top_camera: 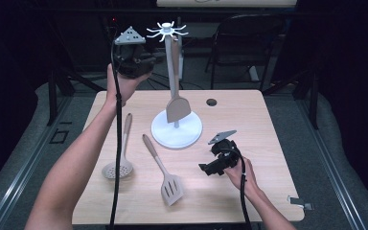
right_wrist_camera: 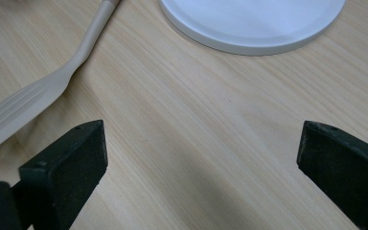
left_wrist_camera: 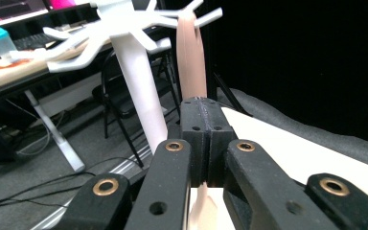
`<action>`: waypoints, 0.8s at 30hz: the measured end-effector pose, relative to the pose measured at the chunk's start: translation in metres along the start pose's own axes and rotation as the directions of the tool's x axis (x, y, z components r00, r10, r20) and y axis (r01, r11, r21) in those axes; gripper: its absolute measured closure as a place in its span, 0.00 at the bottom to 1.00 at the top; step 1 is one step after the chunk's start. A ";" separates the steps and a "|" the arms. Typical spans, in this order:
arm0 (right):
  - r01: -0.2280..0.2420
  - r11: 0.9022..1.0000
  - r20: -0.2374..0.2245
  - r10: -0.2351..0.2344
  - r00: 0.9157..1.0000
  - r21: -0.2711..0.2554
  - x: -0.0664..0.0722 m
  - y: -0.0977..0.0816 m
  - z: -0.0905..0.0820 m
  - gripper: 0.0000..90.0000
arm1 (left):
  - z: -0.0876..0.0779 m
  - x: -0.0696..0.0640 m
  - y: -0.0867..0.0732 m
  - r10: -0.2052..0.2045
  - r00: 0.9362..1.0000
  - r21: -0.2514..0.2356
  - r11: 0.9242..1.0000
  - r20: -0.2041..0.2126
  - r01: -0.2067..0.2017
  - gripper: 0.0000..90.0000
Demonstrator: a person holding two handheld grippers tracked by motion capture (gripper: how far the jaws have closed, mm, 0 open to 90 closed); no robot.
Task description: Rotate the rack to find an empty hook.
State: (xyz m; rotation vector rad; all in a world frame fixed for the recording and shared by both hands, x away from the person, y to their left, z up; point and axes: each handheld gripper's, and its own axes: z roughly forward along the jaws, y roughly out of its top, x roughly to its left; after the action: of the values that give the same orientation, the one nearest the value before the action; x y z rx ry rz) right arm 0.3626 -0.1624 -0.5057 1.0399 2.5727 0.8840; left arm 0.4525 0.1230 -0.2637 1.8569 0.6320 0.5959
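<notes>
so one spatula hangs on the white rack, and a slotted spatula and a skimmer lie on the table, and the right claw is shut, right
Not quite: the right claw is open, its jaws standing wide apart over bare table in the right gripper view. The rest holds: one spatula hangs on the white rack, and the slotted spatula and skimmer lie on the table.

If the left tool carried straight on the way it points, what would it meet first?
Probably the hanging spatula: the left tool, jaws shut, points at its handle, with the white rack post just beside that line. How near it is cannot be told.
</notes>
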 end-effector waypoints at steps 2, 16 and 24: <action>0.001 1.000 -0.003 -0.001 1.000 -0.003 0.000 0.000 0.000 0.04 | 0.000 0.001 0.005 0.005 1.000 -0.007 1.000 -0.010 -0.006 1.00; 0.001 1.000 0.004 -0.001 1.000 0.004 0.000 0.000 -0.002 0.04 | -0.002 0.002 0.018 0.001 0.999 -0.042 0.999 -0.049 -0.003 1.00; 0.001 1.000 0.003 -0.001 1.000 0.003 0.000 0.000 -0.002 0.04 | -0.003 0.008 0.016 -0.017 0.997 -0.042 0.999 -0.081 0.014 1.00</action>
State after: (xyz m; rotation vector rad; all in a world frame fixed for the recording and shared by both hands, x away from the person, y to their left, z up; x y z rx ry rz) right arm 0.3619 -0.1632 -0.5045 1.0401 2.5728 0.8776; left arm 0.4587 0.1251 -0.2468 1.7950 0.6824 0.6725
